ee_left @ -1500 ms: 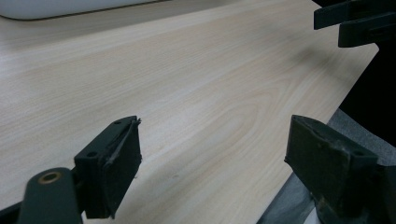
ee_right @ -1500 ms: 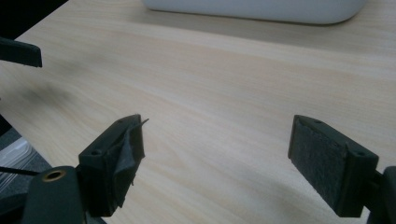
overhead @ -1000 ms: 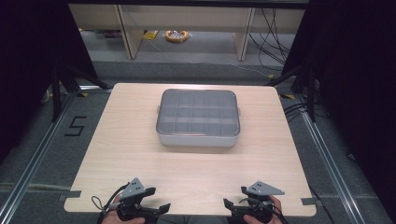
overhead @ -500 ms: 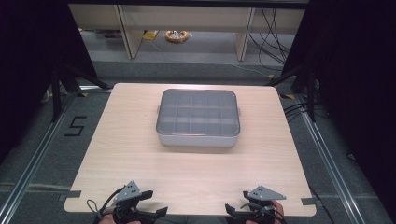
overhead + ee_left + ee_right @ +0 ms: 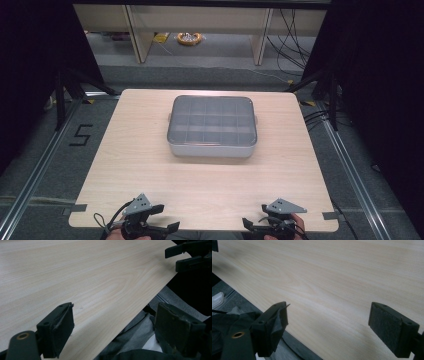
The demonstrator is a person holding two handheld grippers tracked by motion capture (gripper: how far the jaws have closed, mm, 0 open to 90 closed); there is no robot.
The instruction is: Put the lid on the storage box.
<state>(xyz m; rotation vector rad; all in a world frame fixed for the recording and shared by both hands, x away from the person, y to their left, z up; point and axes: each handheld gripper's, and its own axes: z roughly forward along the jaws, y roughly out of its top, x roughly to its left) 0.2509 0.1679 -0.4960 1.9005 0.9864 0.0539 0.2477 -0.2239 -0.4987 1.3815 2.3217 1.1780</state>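
The lidded compartment box (image 5: 212, 126) sits in the middle of the wooden table (image 5: 125, 165), a little toward the far edge, and everything else can be placed from it. Its translucent grey lid is on, and through it a grid of dividers shows; whether anything lies in the cells cannot be told. Small tabs stick out at the box's left and right ends.

Both grippers hang at the near edge of the table, well apart from the box. The left gripper (image 5: 152, 225) is near and to the left of the box, the right gripper (image 5: 260, 226) near and to the right, with bare wood between each and the box. In the left gripper view its 2 jaws stand spread wide with nothing between them, straddling the table's edge; the right gripper (image 5: 186, 256) appears farther off at the upper right. In the right gripper view the jaws are likewise spread and empty over the wood.

The work in hand looks like reaching for the box, probably to take off its lid, and it has not yet begun.

Risks from here, as a judgement:
- the lid looks smooth and shallow, so a jaw closing on its rim alone could slip off
- lifting 1 end only could drag the whole box across the table
- if the lid binds, a hard pull could tip the box and spill whatever the cells hold
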